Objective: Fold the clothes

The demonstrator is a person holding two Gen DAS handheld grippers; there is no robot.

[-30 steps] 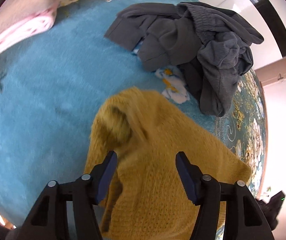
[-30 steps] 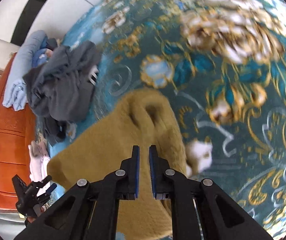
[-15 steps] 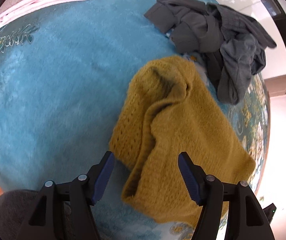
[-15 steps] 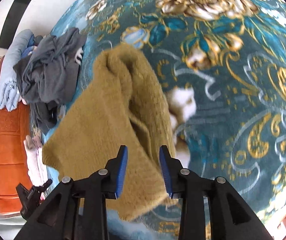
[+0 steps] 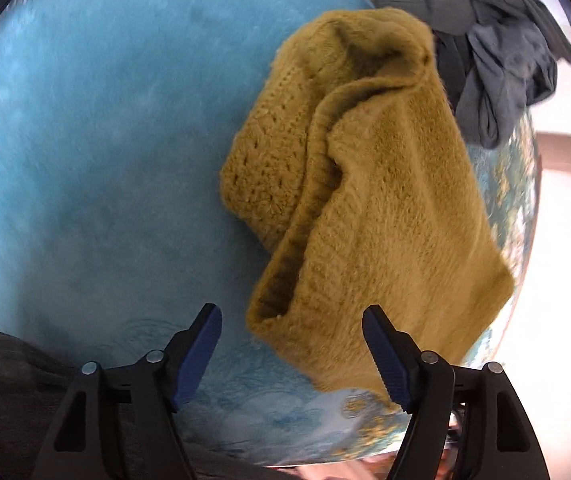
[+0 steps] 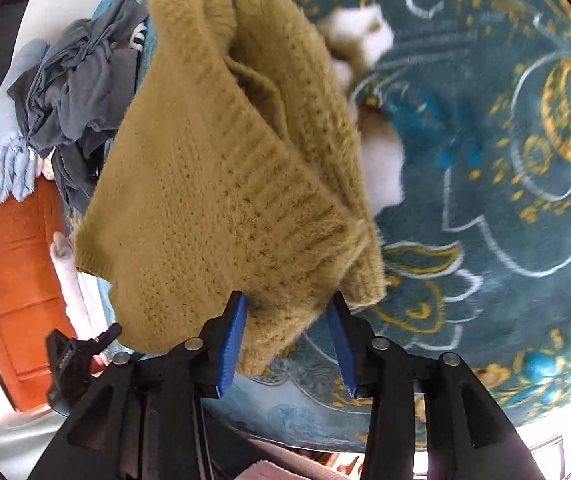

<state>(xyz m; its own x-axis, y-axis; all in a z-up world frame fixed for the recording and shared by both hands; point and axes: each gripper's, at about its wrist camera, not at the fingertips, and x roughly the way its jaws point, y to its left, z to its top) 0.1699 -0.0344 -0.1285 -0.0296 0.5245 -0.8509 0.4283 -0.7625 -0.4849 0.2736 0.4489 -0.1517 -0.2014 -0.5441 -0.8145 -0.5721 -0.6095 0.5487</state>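
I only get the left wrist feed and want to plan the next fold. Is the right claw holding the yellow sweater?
Observer: No. The right claw is open. The sweater has its ribbed hem between the spread jaws, not pinched.
Operator: Is anything lying past the grey clothes that I should know about?
Observer: Yes, a light blue garment lies beyond the grey clothes.
Operator: What is next to that?
Observer: An orange wooden cabinet stands on that side, with a pink cloth between it and the sweater's far corner. I cannot tell whether the cloth is folded.
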